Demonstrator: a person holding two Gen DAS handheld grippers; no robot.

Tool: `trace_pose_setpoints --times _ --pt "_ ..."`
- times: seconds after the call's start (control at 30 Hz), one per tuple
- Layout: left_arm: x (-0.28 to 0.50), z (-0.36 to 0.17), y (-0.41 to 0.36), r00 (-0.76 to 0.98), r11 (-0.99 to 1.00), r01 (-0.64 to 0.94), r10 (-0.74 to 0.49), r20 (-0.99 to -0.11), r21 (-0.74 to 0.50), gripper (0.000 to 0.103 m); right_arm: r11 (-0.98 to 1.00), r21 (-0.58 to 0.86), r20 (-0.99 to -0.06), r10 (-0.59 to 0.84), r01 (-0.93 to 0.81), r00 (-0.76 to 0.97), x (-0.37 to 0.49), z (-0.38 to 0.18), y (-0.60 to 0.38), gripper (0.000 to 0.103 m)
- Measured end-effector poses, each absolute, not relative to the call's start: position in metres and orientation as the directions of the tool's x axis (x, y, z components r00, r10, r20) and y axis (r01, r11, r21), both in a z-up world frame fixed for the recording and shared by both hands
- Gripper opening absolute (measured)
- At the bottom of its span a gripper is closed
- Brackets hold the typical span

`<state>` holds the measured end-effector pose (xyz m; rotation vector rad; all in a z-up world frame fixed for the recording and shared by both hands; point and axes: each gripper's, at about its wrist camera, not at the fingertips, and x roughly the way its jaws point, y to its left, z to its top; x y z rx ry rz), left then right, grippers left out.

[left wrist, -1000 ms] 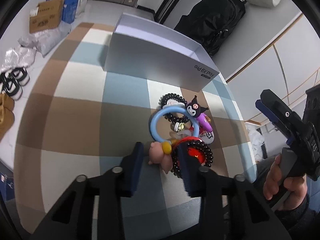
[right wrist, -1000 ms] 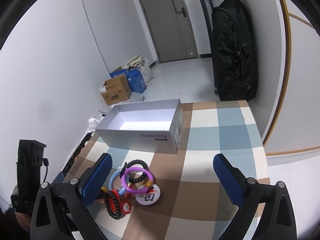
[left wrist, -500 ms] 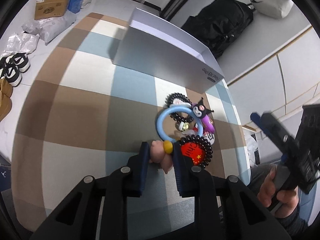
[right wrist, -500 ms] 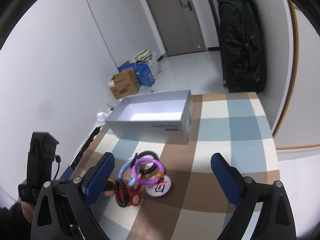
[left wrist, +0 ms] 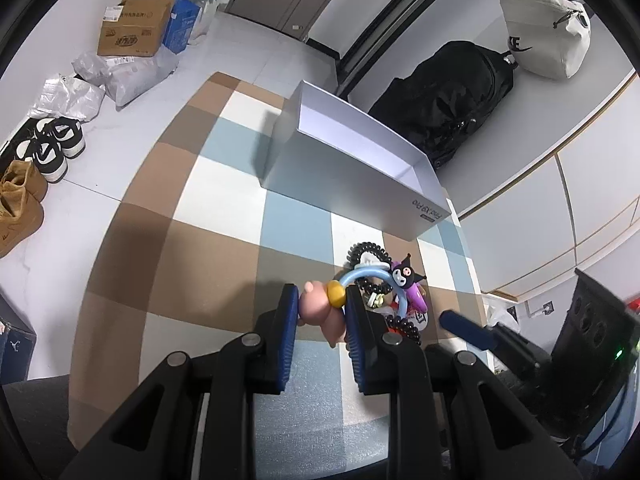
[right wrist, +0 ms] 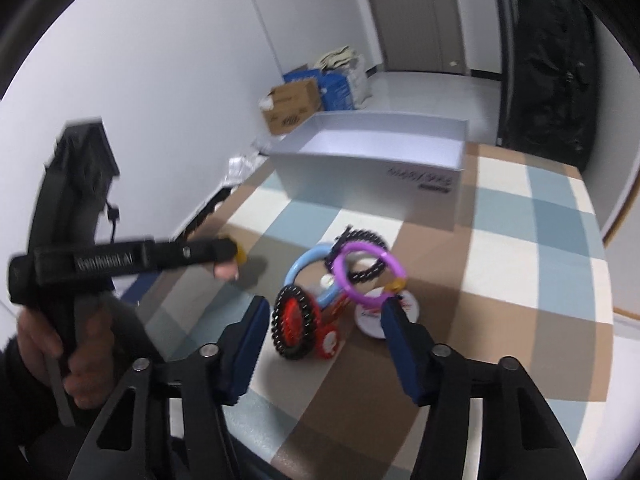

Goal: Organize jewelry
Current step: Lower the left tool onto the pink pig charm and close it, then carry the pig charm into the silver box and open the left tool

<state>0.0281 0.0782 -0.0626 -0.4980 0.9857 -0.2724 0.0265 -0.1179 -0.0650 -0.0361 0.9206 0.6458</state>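
Progress: open grey cardboard box [left wrist: 360, 168] empty, nothing stowed | left gripper [left wrist: 322, 312] clamps pink pig charm [left wrist: 320, 310] of light-blue ring [right wrist: 310, 272], just above checked mat [left wrist: 224, 184] | right gripper [right wrist: 322, 320] half-wide, jaws just closing, straddling black spiral hair tie [right wrist: 294, 328], not pressing | Writing: box "Find X9 Pro".

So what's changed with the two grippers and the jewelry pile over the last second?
The left gripper has closed on the pink pig charm and lifted that end of the blue ring off the mat. The right gripper has come down toward the pile, its jaws closing, with the red-and-black coil bracelet between them but not yet pressed. The white box, purple ring and checkered mat stayed put.
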Motion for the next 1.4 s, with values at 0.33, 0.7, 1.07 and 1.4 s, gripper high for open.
trace_pose_setpoints --times 0.33,0.7,1.07,1.4 --pt "0.031 -0.061 0.084 0.545 0.849 -0.012 -0.438 -0.715 -0.529 0.018 0.817 0.195 -0.788 0.46 -0.543 0.41 0.027 -0.078 -0.105 0.012" --pt "0.031 -0.058 0.082 0.546 0.849 -0.011 -0.437 -0.714 -0.528 0.018 0.793 0.243 -0.718 0.535 -0.558 0.446 0.02 -0.056 -0.114 0.009" --pt "0.036 -0.04 0.066 0.581 0.854 0.043 -0.443 -0.683 -0.518 0.018 0.779 0.4 -0.608 0.619 -0.483 0.496 0.036 -0.031 -0.148 0.009" --pt "0.069 -0.016 0.051 0.591 0.875 0.078 -0.427 -0.684 -0.479 0.018 0.788 0.457 -0.574 0.615 -0.412 0.54 0.076 -0.008 -0.173 0.009"
